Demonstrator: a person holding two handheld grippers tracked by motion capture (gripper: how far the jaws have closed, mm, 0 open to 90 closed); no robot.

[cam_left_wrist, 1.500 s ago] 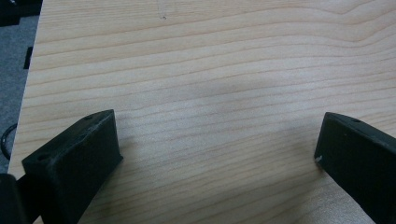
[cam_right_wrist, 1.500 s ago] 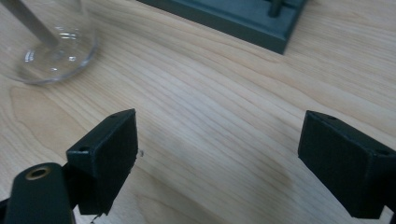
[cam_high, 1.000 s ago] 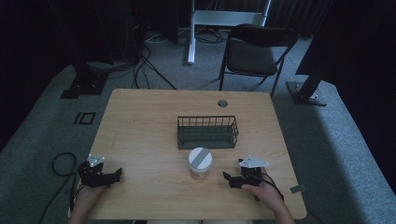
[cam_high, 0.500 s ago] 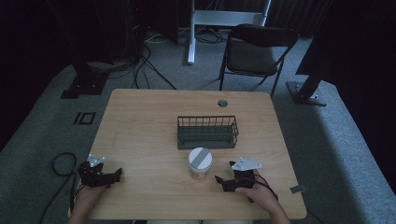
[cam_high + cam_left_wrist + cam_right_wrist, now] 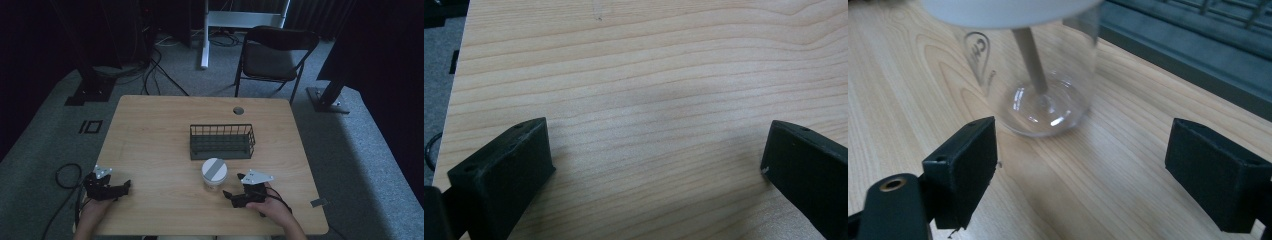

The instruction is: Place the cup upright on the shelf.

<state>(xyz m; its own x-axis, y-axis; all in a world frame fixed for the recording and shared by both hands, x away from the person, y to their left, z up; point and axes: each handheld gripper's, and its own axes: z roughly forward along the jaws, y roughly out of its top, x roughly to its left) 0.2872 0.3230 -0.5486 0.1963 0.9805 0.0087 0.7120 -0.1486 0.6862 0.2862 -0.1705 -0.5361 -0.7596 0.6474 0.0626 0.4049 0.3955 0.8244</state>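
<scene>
A: What has changed in the last second?

B: The right gripper (image 5: 235,186) has slid left across the pale wood-grain counter (image 5: 150,140) toward the clear round jar with the white lid (image 5: 214,173); it sits just right of it now, jaws spread wide and holding nothing. I'd judge a grasp is being lined up.

A: And the left gripper (image 5: 124,186)?

B: Unmoved at the near left edge, jaws wide apart over bare wood.

A: The jar itself?

B: Near centre, just in front of the dark wire mesh basket (image 5: 222,141). Smooth transparent walls, thick glossy base, possibly plastic. A tan stick-like piece (image 5: 1029,57) stands inside, though blur hides what it is.
</scene>
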